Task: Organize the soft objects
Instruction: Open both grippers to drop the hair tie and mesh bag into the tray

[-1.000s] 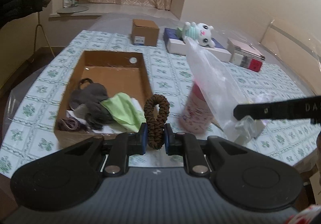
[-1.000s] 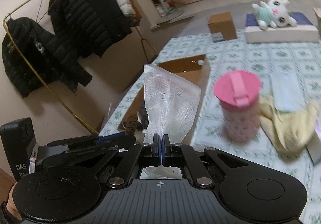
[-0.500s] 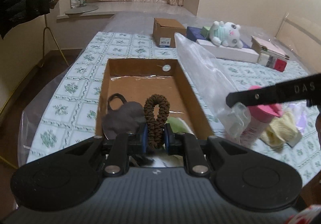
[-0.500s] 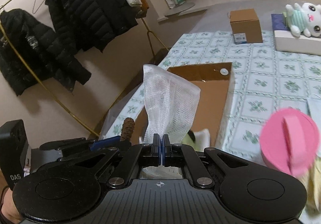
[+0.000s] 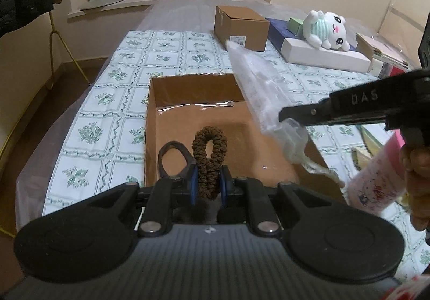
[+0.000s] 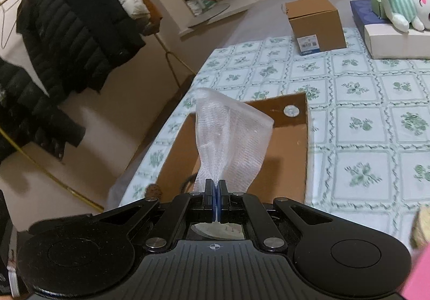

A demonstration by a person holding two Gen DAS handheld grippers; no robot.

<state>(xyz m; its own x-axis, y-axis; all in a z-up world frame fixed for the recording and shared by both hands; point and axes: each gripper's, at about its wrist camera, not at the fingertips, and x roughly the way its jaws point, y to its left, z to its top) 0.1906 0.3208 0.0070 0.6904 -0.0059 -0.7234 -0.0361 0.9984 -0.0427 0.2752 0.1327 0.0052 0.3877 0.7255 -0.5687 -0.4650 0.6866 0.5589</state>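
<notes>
Left claw (image 5: 208,187) grips brown scrunchie (image 5: 210,157), right claw (image 6: 215,200) pinches mesh bag (image 6: 231,138) above open box (image 5: 188,122); early release risks missing it.

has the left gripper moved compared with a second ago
Yes. The left gripper, shut on the brown scrunchie, moved from beside the cardboard tray to over it.

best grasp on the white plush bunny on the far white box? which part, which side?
Take the white plush bunny with the striped green top across its torso, coming from above. It lies on its side along the flat white box, head toward the right, so the soft middle is the narrowest squeezable span; the round head looks too wide, and the limbs would only dangle it.
</notes>
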